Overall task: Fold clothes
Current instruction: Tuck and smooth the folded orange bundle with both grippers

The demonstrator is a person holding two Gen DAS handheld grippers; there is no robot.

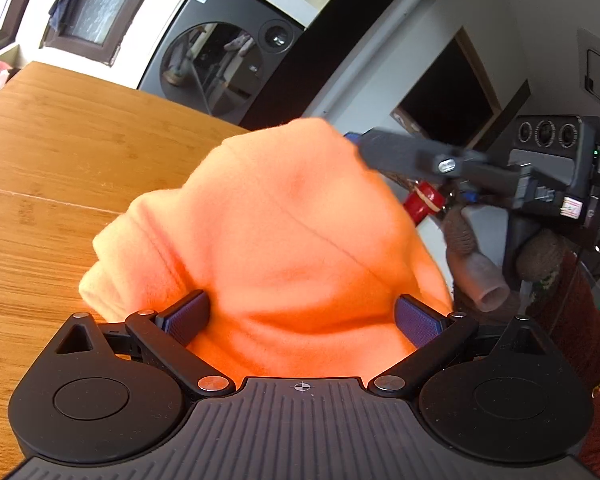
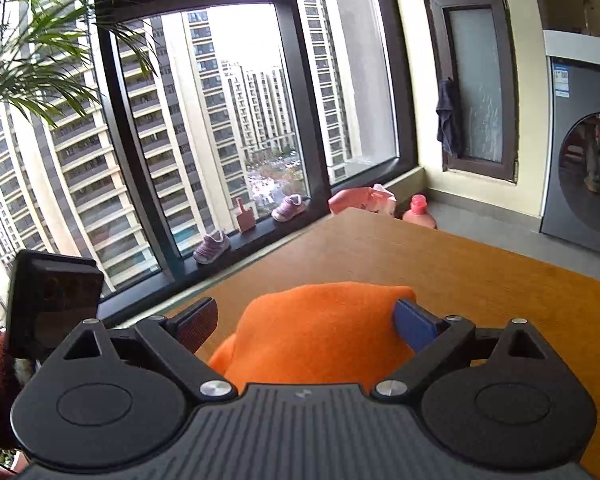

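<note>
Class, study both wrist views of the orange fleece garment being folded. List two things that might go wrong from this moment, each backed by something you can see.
1. In both wrist views the pads stand wide apart around the orange fleece garment. Neither the left gripper nor the right gripper visibly pinches it, so it may slip onto the wooden table.

2. The right gripper is close beside the bunched fleece in the left view; the two tools could collide.

Orange garment (image 1: 284, 240) bunched, lower part perhaps hidden behind left gripper (image 1: 300, 316).
</note>
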